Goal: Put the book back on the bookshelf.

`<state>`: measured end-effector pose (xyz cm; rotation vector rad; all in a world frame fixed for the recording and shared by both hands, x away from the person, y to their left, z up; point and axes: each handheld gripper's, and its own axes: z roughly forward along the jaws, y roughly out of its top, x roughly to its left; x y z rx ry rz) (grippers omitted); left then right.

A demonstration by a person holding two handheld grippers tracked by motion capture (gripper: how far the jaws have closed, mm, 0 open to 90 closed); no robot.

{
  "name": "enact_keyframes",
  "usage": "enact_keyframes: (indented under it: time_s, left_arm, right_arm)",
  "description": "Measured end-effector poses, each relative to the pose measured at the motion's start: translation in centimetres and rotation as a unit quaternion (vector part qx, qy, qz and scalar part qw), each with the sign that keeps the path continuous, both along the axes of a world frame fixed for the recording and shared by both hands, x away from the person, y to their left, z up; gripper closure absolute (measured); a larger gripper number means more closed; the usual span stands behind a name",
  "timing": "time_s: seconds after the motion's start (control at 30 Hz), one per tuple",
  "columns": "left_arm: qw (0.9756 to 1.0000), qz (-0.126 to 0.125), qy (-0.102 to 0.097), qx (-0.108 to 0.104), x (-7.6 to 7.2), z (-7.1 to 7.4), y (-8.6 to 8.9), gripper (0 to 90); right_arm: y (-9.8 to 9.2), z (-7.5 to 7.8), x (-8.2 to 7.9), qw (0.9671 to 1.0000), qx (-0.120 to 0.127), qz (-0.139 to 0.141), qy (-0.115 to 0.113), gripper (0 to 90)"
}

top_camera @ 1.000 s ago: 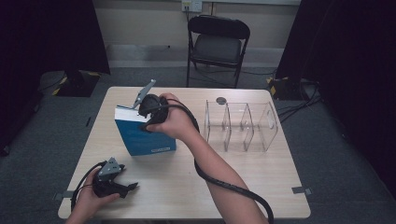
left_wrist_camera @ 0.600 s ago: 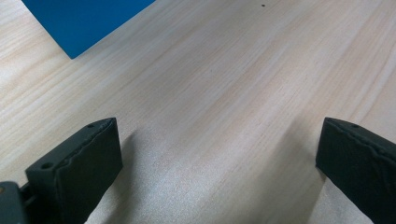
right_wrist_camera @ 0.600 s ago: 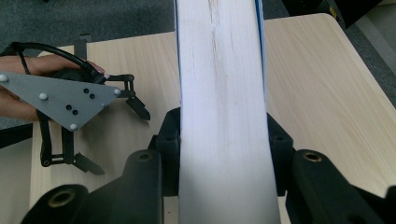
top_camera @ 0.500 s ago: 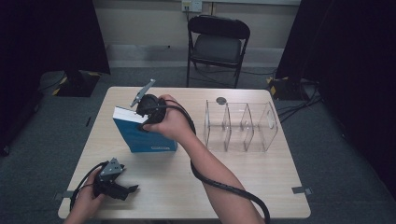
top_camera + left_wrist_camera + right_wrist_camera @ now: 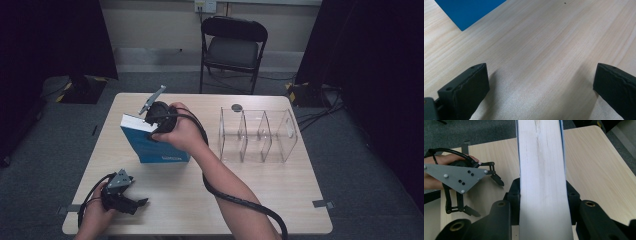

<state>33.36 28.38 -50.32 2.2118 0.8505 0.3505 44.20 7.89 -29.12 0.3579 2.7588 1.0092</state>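
Note:
A blue book stands upright on the wooden table, left of centre. My right gripper comes down on its top edge; its jaws have just been closing and now press on both covers, with the white page edges between them. My left gripper lies low over the near left corner in a hand. Its jaws have just been opening and stand wide apart with only bare wood between them. A corner of the book lies ahead of it. The left gripper also appears beyond the book.
A clear plastic organiser with upright dividers stands right of centre. A small dark round thing lies behind it. A black folding chair stands past the far edge. The right gripper's cable trails across the near table.
The left gripper's jaws have spread wider at the near left corner. The right hand and the book have stayed where they were.

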Motion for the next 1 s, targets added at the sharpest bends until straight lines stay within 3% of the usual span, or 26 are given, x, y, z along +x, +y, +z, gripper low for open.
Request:
enact_keyframes:
  time_s: [0.4,0.57,0.73,0.93,1.0]
  left_arm:
    - [1.0000,0.001,0.000,-0.001,0.0,0.0,0.0,0.0]
    - [1.0000,0.001,0.000,-0.001,0.0,0.0,0.0,0.0]
    - [1.0000,0.000,0.000,0.000,0.0,0.0,0.0,0.0]
    - [1.0000,0.005,0.002,-0.006,0.0,0.0,-0.1,0.0]
    - [1.0000,0.005,0.002,-0.003,0.0,0.0,-0.1,0.0]
  right_arm:
    - [0.2,0.1,-0.3,0.9999,-0.001,-0.015,0.002,61.4]
    - [-0.7,0.6,-0.3,0.9990,0.014,-0.029,0.032,61.5]
    - [-1.7,1.0,-1.4,0.9974,0.030,-0.035,0.056,61.4]
    - [-1.9,0.7,-2.0,0.9969,0.015,-0.053,0.055,61.3]
    - [-2.2,0.7,-2.1,0.9962,0.022,-0.063,0.055,61.1]
